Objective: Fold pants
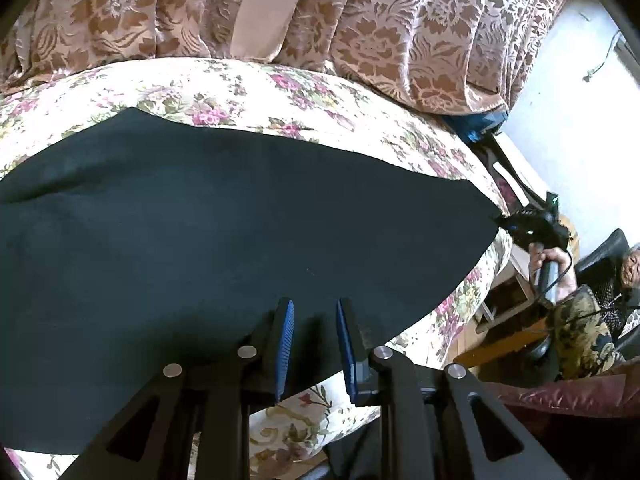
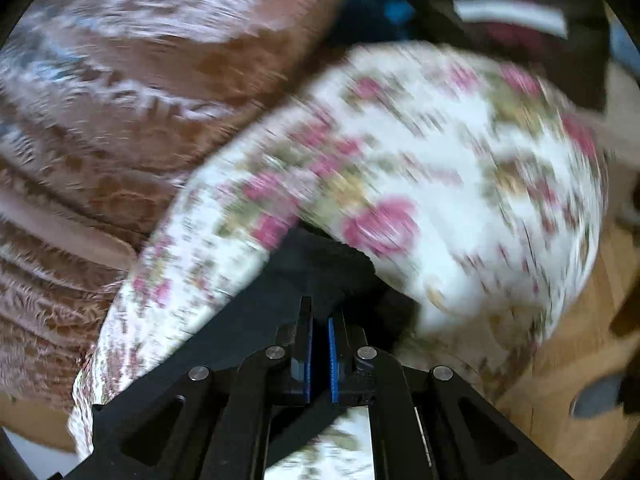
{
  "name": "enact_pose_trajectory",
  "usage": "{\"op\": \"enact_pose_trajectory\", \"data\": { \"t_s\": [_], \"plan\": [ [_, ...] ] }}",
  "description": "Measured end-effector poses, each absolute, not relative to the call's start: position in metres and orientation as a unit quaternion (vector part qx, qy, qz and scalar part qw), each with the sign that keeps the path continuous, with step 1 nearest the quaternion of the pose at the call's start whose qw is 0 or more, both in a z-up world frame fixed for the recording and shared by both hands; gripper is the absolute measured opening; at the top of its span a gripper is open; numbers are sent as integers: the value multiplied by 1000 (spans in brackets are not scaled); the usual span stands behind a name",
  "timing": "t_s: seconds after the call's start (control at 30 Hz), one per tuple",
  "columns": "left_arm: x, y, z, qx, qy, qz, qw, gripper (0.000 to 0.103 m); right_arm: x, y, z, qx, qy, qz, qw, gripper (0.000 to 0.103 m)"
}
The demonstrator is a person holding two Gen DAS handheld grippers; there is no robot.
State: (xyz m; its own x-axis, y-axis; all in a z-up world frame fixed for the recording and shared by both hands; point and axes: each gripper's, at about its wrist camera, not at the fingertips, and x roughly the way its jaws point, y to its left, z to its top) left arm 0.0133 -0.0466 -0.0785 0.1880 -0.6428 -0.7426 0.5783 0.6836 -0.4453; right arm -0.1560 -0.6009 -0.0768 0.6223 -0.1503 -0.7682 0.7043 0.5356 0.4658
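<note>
Lying spread flat across the flower-print bed cover (image 1: 248, 88): dark pants (image 1: 224, 232), smooth, filling most of the left wrist view and reaching the near edge of the bed.

Hovering just above the near part of the pants: left gripper (image 1: 314, 344), blue-padded fingers (image 1: 285, 344) standing apart, gripping nothing. Cannot tell whether the fingertips are touching the cloth.

Pinching the far right corner of the pants at the bed's edge: right gripper (image 1: 516, 226), held by a hand (image 1: 554, 260) on its grip, seen small in the left wrist view. Pulling that corner into a point.

Showing the same hold close up in the right wrist view: right gripper (image 2: 319, 356) with blue pads (image 2: 307, 360) drawn nearly together, a fold of dark pants (image 2: 320, 268) bunching right at and between the fingertips. Everything beyond the gripper smeared by motion blur.

Hanging behind the bed: brown patterned curtain (image 1: 380, 28), falling in folds down to the bed cover. Blurring into brown streaks at the left of the right wrist view: the same curtain (image 2: 120, 100).

Spreading under the pants in the right wrist view: bed cover (image 2: 460, 160), pink roses on white, curving away to the right.

Sitting at the far right of the left wrist view, beyond the bed: an elderly person (image 1: 630, 268) in a dark chair. Showing below the bed's edge: wooden floor (image 2: 560, 360).
</note>
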Motion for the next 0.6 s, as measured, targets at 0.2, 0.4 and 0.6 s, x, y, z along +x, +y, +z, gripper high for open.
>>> {"op": "enact_pose_trajectory", "data": {
  "t_s": [0.2, 0.4, 0.6],
  "plan": [
    [11, -54, -83, -28, 507, -400, 763, 21, -169, -610, -114, 433, 337, -263, 793, 6],
    [5, -65, -88, -13, 508, -415, 754, 22, -178, -607, -106, 448, 324, -248, 796, 20],
    [3, -65, -94, -22, 514, -410, 753, 22, -177, -591, -105, 470, 321, -206, 796, 25]
  ]
}}
